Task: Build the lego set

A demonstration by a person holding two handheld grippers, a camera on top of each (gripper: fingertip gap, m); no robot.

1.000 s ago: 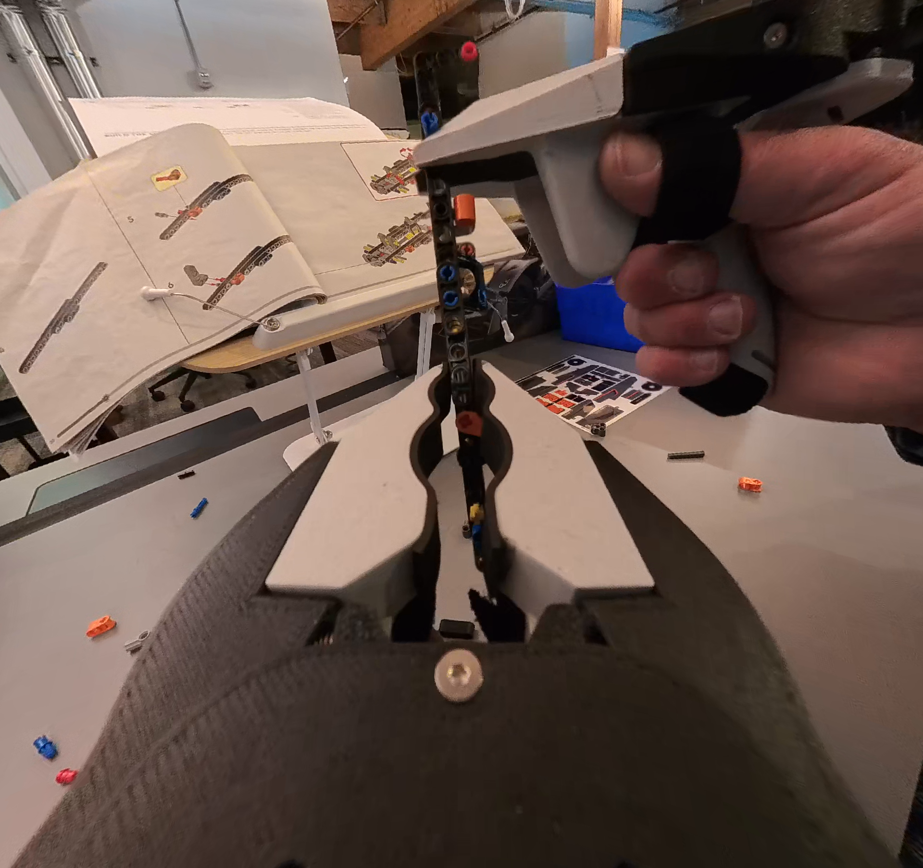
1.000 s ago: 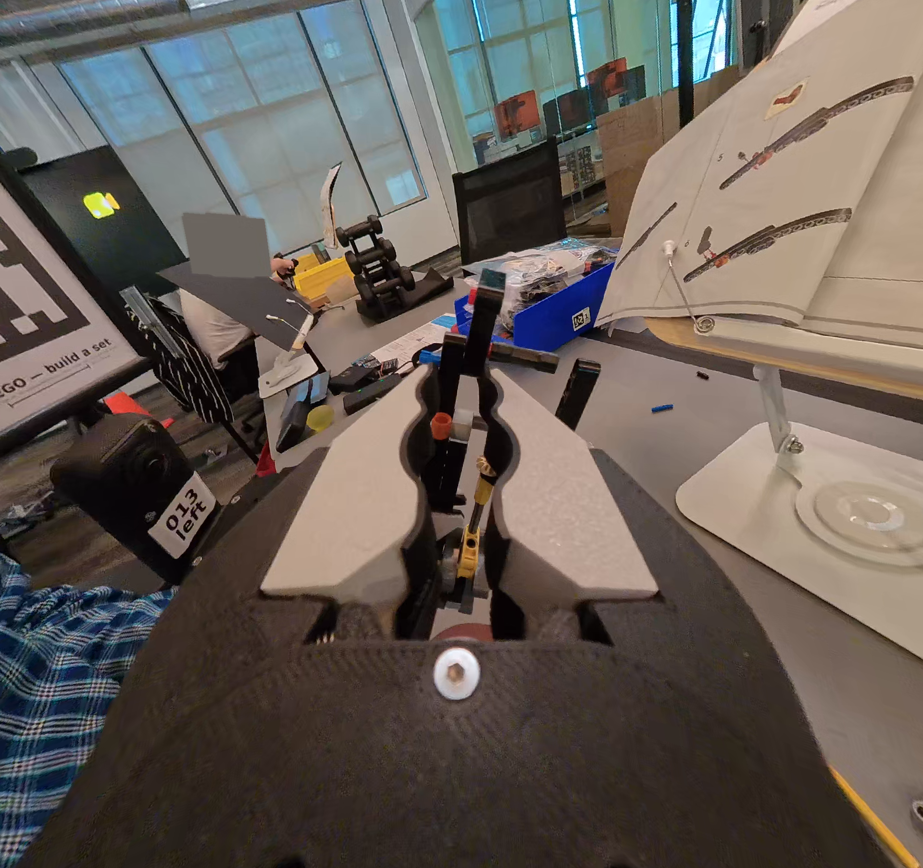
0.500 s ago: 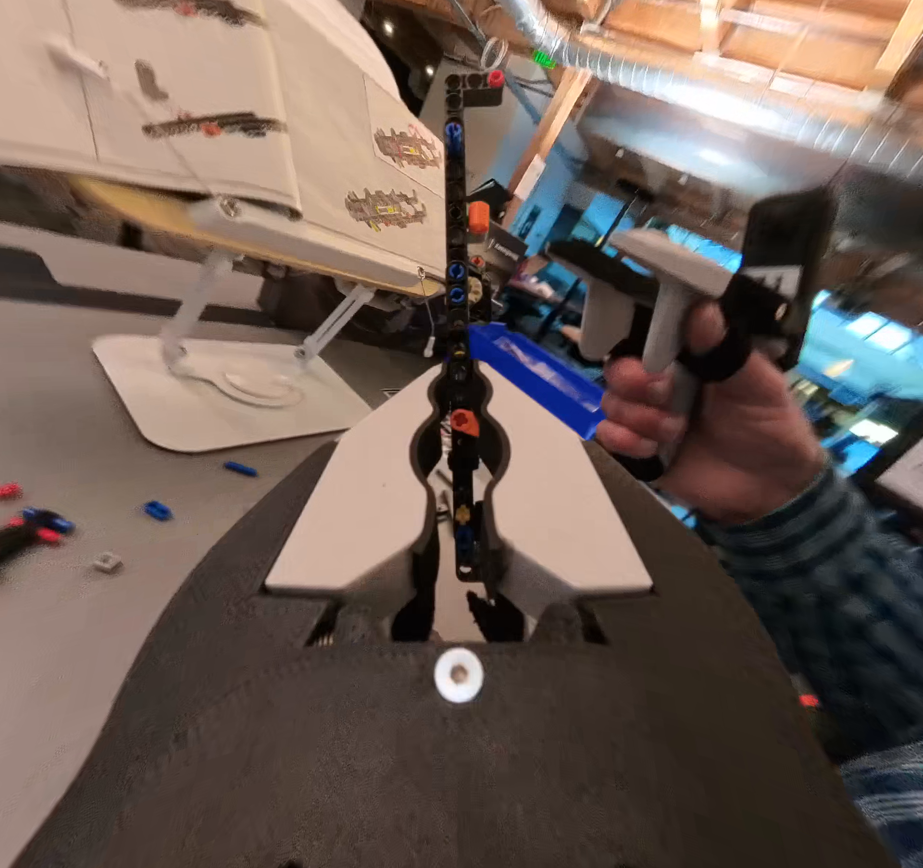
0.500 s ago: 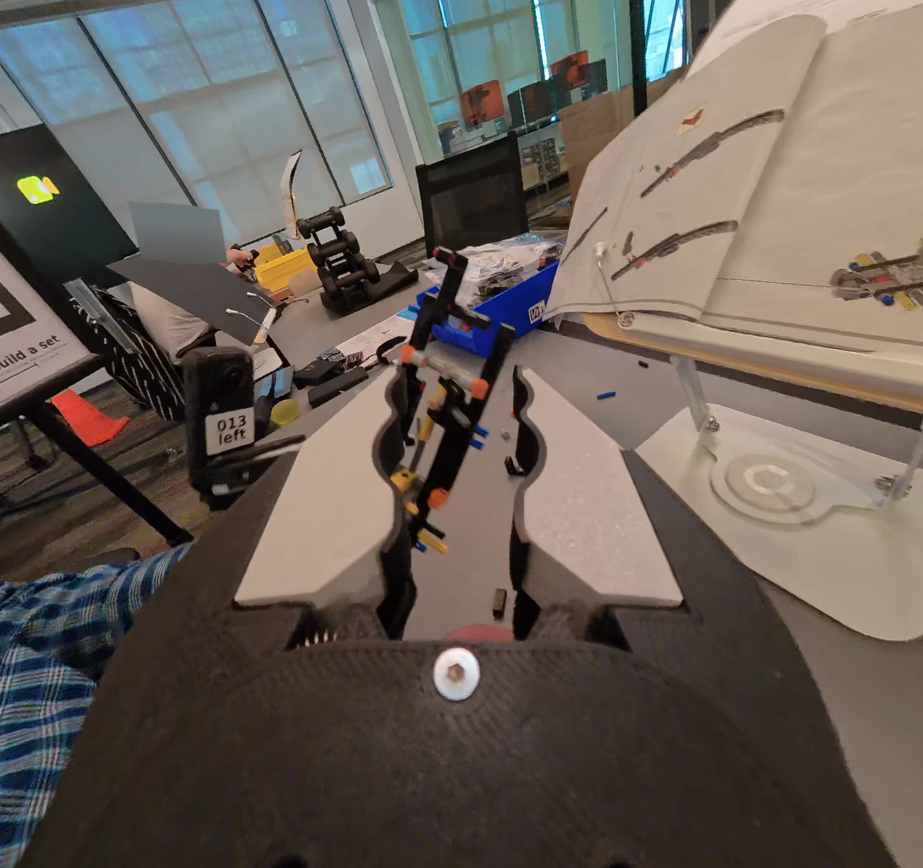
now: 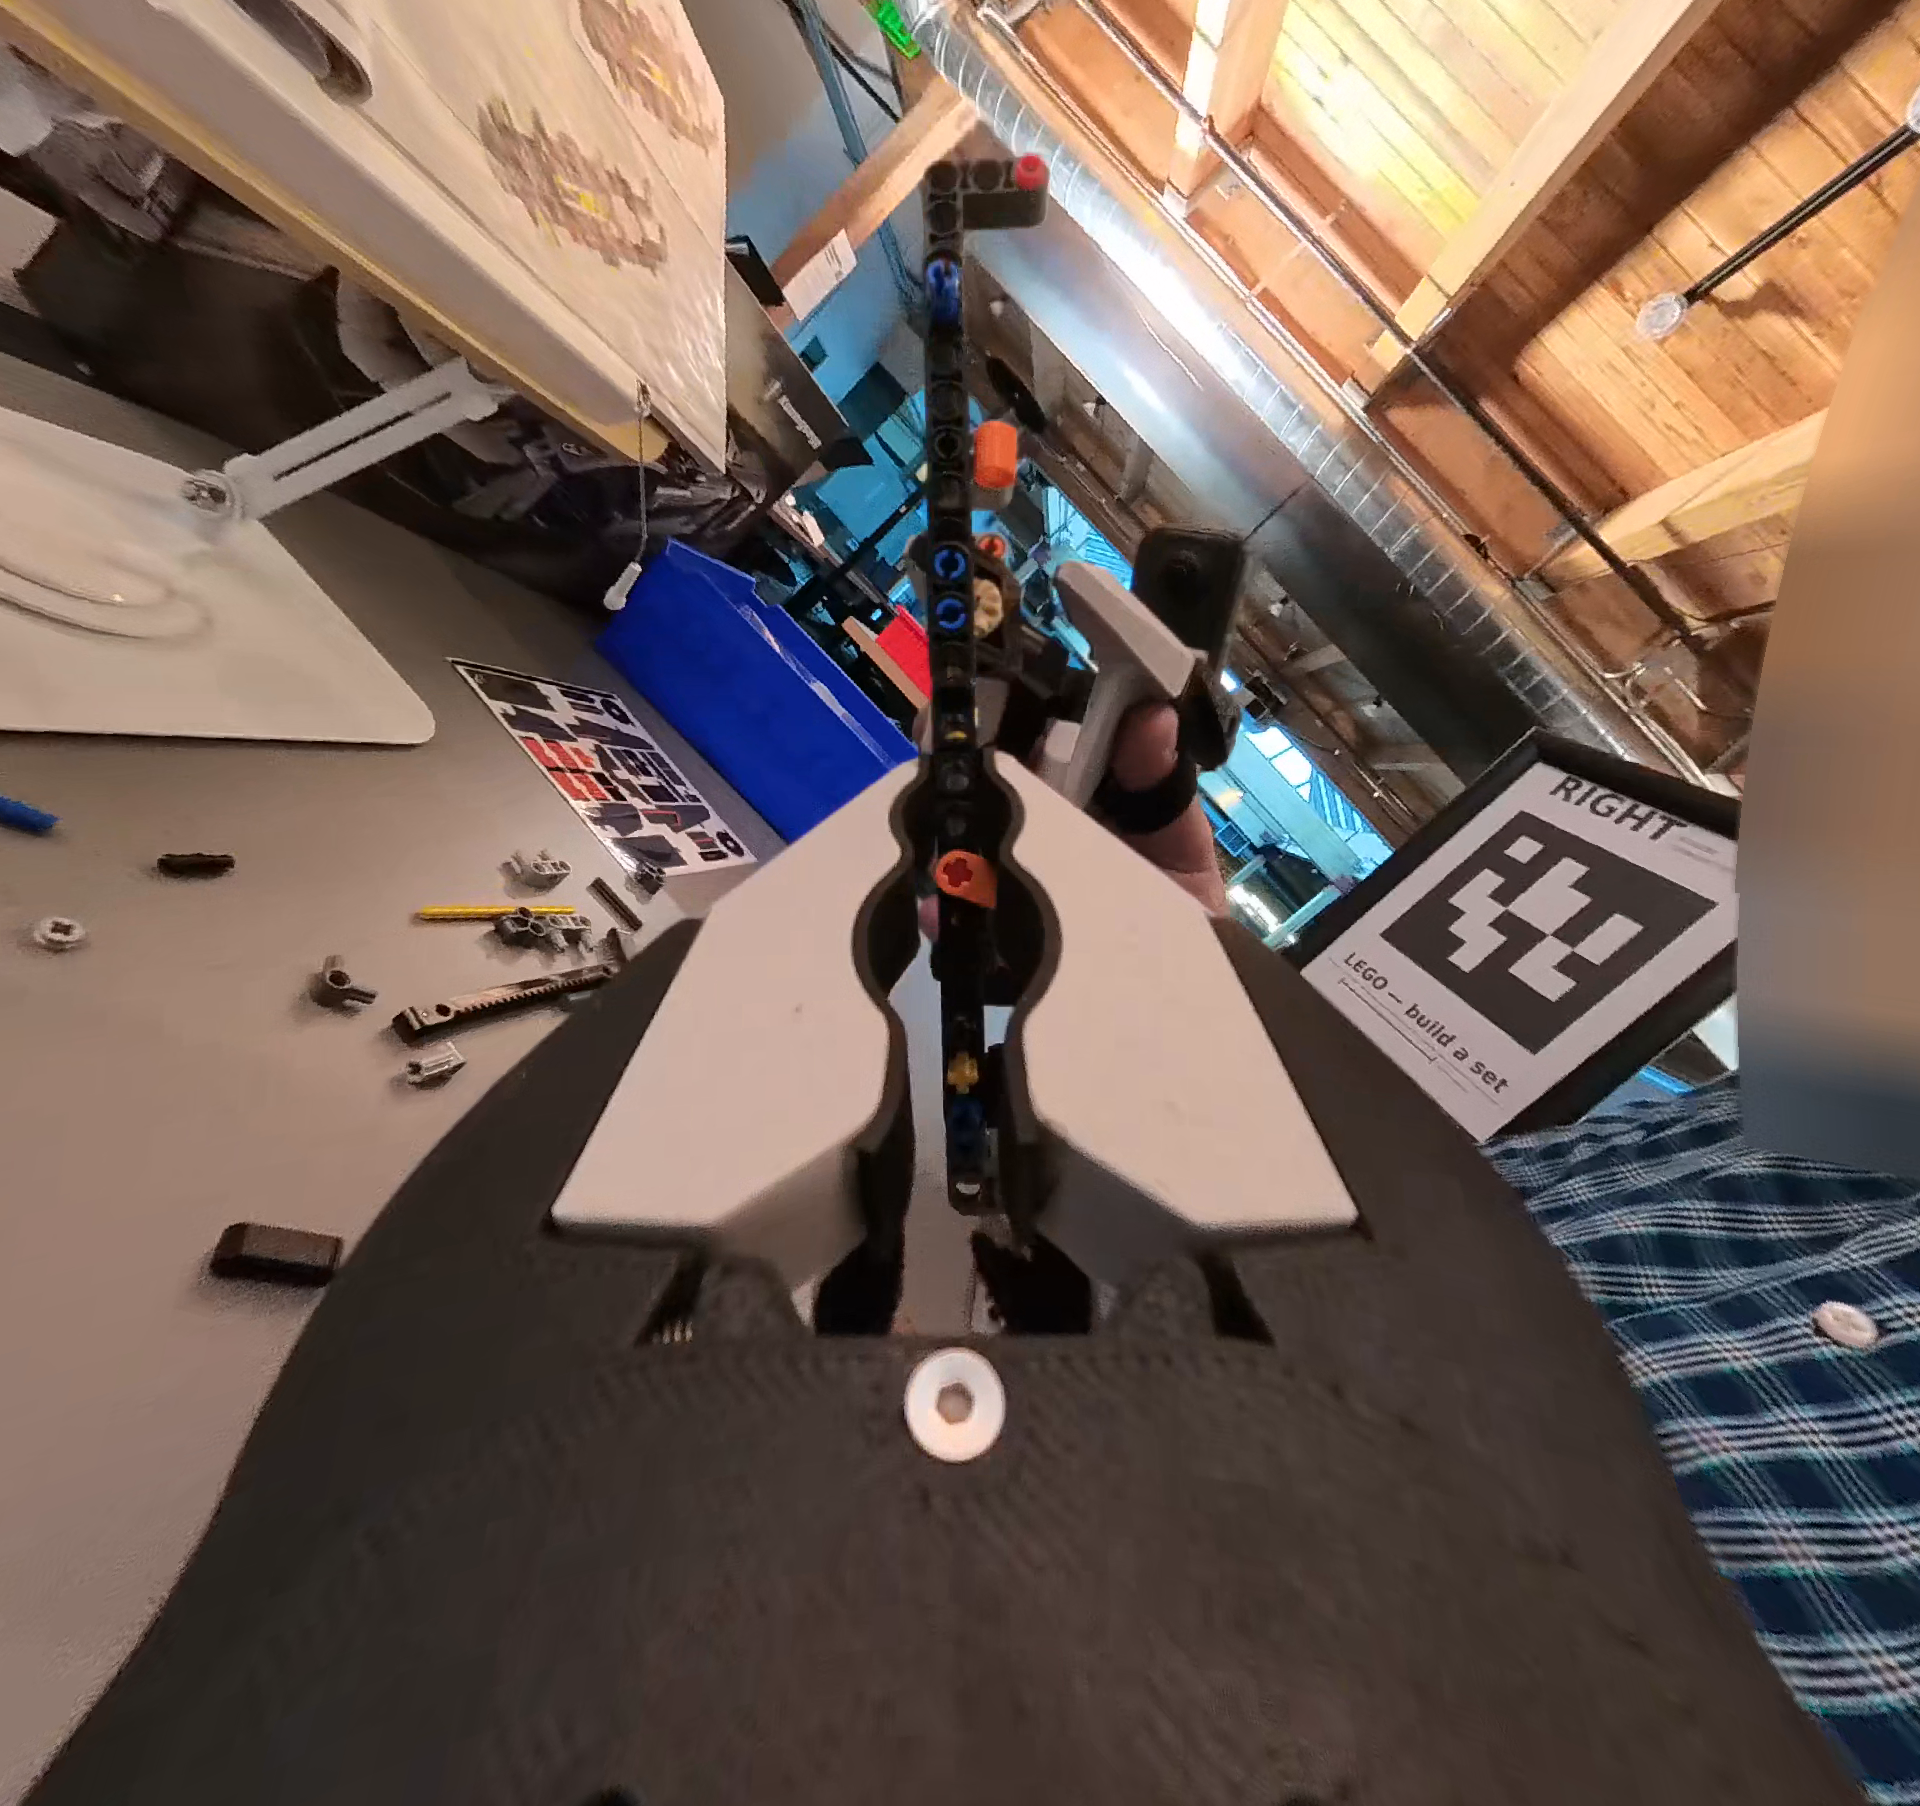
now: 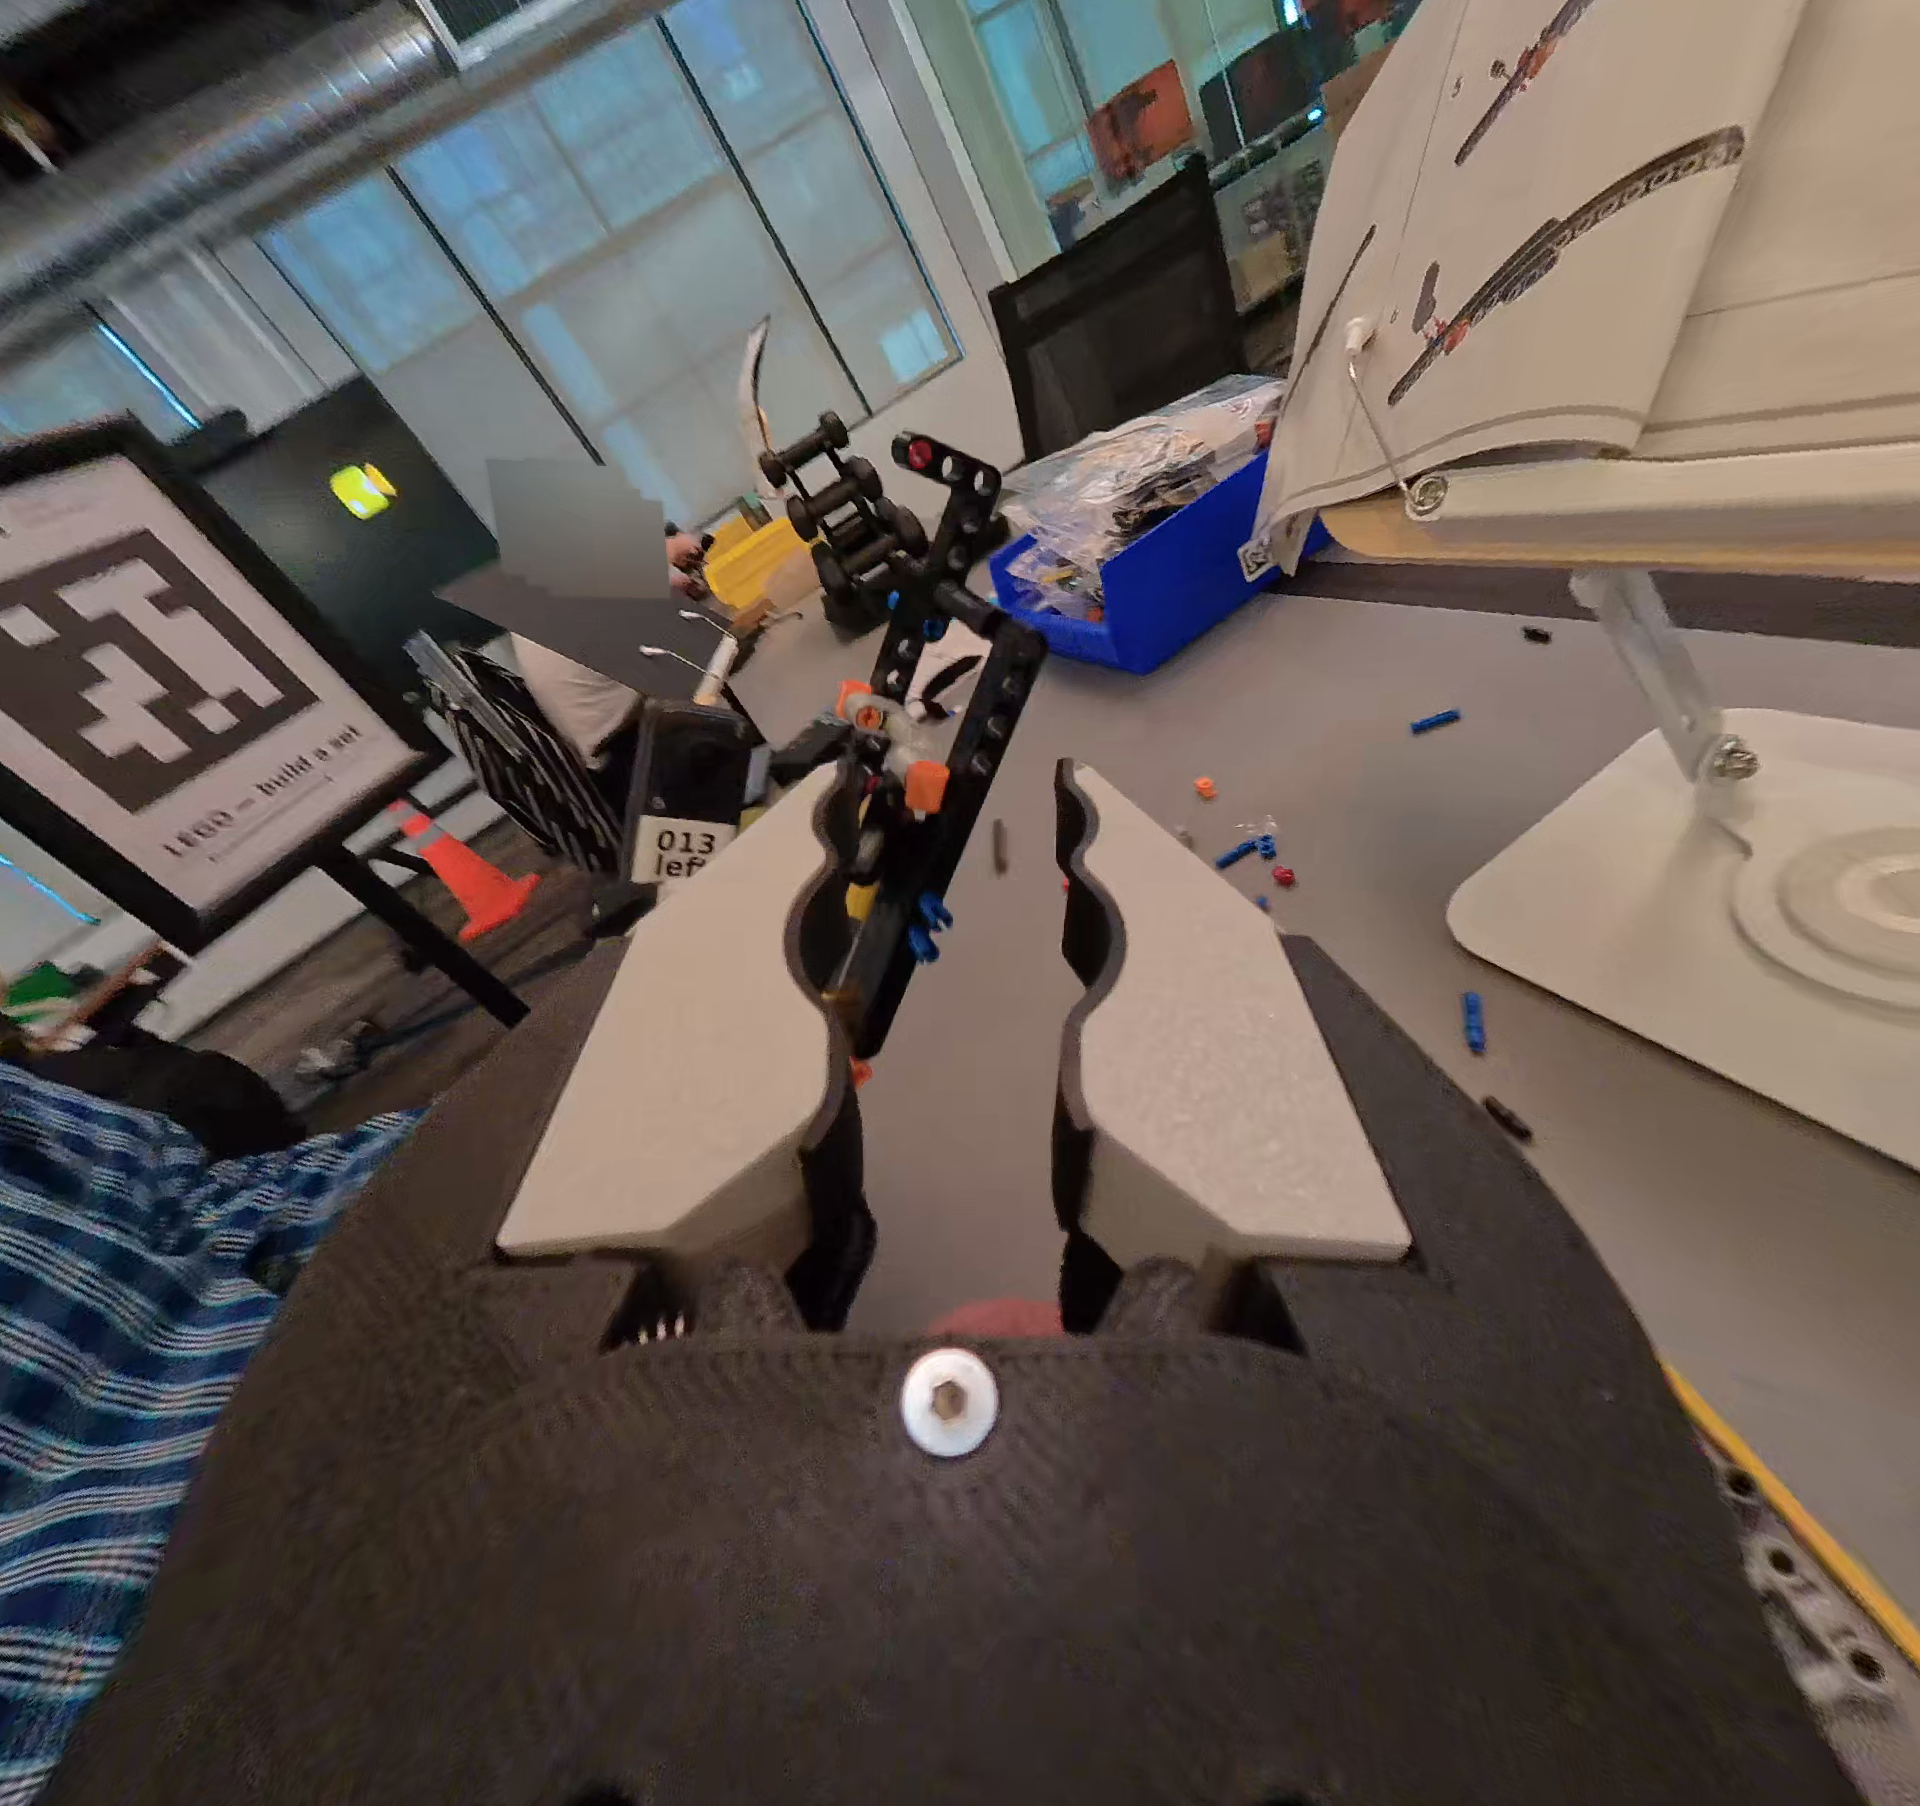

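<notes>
Right tongs [image 6: 951,826] released, now wide; left tongs [image 5: 956,800] clamp black beam assembly [image 5: 951,530].

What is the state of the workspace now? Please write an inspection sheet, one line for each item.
Surface: grey table, mostly bare.
Job's things: black beam assembly with blue, orange and red pins; open instruction booklet on a white stand.
Clutter: loose small parts, sticker sheet, blue bin holding bags.
Grippers: left gripper shut on the assembly; right gripper open, holding nothing.
Cables: nothing seen.
Surroundings: marker sign, windows, office chair.
</notes>
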